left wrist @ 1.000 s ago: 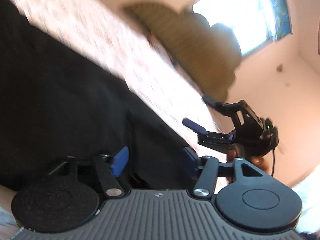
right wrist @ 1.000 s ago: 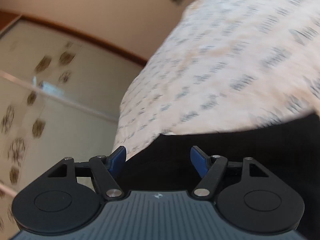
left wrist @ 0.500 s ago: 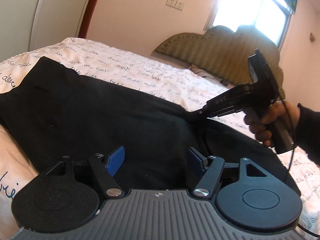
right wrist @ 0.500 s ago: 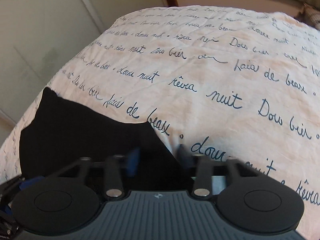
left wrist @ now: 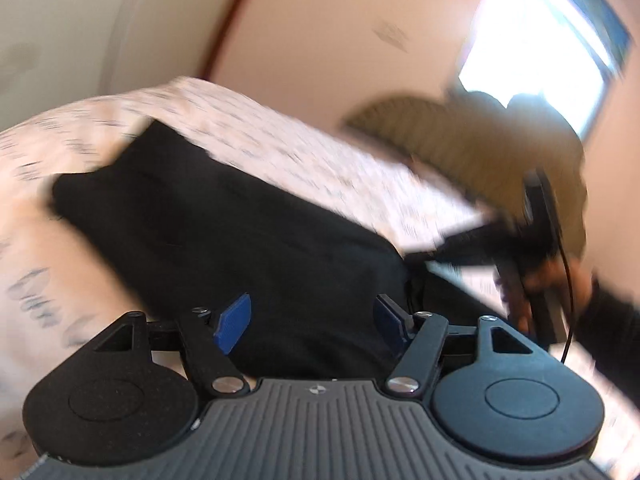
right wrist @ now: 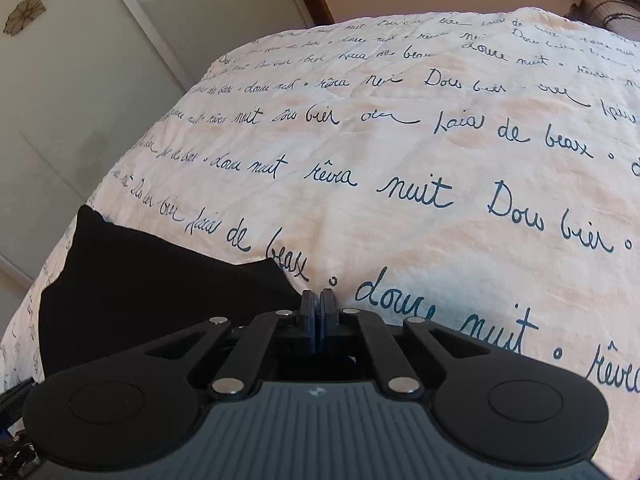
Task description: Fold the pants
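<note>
**Pants on bed: right gripper clamped at garment edge, left gripper open above it**

The pants (left wrist: 224,232), black, lie spread on the bedspread (right wrist: 400,152), a pale cover printed with dark handwriting. In the left wrist view the garment runs from just ahead of the fingers away to the upper left, where its far end stops short of the bed's edge. The view is blurred, so folds and seams cannot be told.

Left gripper (left wrist: 312,320): the two blue pads stand well apart. The black cloth shows in the gap between them, but neither pad presses on it. Nothing is held.

Right gripper (right wrist: 319,312): the fingers are brought fully together, pad against pad. In its own view the tips sit right at the garment's edge, with the black cloth reaching out to the left of the fingers and bare bedspread ahead and to the right. In the left wrist view, this gripper (left wrist: 416,258) reaches in from the right with its tips against the near right end of the pants, gripped by a hand (left wrist: 556,284) in a dark sleeve. The cloth appears pinched there; blur prevents a firmer finding.

No containers appear in either view.

Beyond the fingers: a woven headboard (left wrist: 480,144), a bright window (left wrist: 536,60), and pale wardrobe doors (right wrist: 80,80).
</note>
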Action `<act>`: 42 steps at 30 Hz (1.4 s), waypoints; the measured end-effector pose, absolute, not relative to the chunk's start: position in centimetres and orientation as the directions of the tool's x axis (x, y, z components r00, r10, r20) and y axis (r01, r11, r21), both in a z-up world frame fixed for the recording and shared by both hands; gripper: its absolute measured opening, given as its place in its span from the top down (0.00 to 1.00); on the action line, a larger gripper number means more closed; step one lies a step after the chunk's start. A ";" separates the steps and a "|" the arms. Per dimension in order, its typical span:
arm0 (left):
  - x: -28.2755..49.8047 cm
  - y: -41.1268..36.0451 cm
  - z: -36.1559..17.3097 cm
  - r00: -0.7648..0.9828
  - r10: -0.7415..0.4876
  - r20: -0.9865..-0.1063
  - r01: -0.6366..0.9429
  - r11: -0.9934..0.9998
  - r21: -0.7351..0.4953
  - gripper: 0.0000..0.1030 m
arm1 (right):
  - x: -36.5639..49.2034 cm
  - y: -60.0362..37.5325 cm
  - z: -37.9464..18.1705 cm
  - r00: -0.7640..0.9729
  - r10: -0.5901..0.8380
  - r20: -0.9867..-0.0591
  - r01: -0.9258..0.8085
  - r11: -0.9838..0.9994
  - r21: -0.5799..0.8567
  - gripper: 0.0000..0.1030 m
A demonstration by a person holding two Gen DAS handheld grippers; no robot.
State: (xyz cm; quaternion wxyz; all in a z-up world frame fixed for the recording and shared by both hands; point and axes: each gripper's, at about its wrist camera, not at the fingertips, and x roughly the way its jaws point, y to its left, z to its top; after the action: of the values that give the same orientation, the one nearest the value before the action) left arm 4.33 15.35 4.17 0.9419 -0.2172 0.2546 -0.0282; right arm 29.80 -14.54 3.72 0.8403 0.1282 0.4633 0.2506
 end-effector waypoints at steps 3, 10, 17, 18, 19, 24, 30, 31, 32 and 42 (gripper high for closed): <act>3.2 19.0 4.4 0.872 -0.165 -0.460 -0.146 0.811 -0.567 0.30 | 27.5 -16.4 5.8 0.524 0.594 -0.610 -0.280 0.797 0.535 0.95; 5.6 24.3 3.6 0.860 -0.152 -0.486 -0.313 0.595 -0.740 0.29 | 20.3 -15.9 7.1 0.460 0.748 -0.477 -0.320 0.642 0.697 0.94; 4.7 26.9 2.6 0.853 -0.133 -0.505 -0.409 0.432 -0.804 0.28 | 15.2 -14.1 5.1 0.363 0.812 -0.456 -0.313 0.568 0.761 0.89; 4.5 27.1 2.7 0.849 -0.129 -0.513 -0.424 0.412 -0.807 0.28 | 14.9 -13.8 5.1 0.356 0.812 -0.463 -0.317 0.571 0.757 0.89; 4.4 27.2 2.8 0.850 -0.132 -0.510 -0.422 0.411 -0.808 0.27 | 14.1 -13.7 5.1 0.354 0.808 -0.471 -0.320 0.578 0.751 0.89; 5.9 28.4 2.8 0.854 -0.107 -0.509 -0.420 0.435 -0.796 0.24 | 12.7 -15.2 5.3 0.385 0.795 -0.468 -0.281 0.584 0.761 0.89; 9.2 29.3 2.4 0.809 -0.088 -0.581 -0.465 0.508 -0.725 0.35 | 13.2 -16.7 3.1 0.418 0.723 -0.550 -0.148 0.652 0.744 0.60; 9.6 29.1 2.8 0.786 -0.057 -0.616 -0.487 0.558 -0.672 0.56 | 13.3 -17.0 2.6 0.423 0.732 -0.533 -0.136 0.634 0.762 0.58; 9.8 29.0 2.8 0.769 -0.041 -0.638 -0.499 0.586 -0.638 0.72 | 13.4 -17.2 2.3 0.426 0.738 -0.523 -0.121 0.619 0.776 0.58; 9.3 29.8 2.9 0.753 -0.020 -0.658 -0.470 0.683 -0.559 0.78 | 13.8 -17.2 2.2 0.420 0.744 -0.520 -0.126 0.616 0.778 0.58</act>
State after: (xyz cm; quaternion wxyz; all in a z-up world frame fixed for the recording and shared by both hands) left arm 9.29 29.78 2.90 0.8575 -0.3758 0.3260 0.1310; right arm 13.79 -17.23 2.21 0.7726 0.3363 0.4591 0.2813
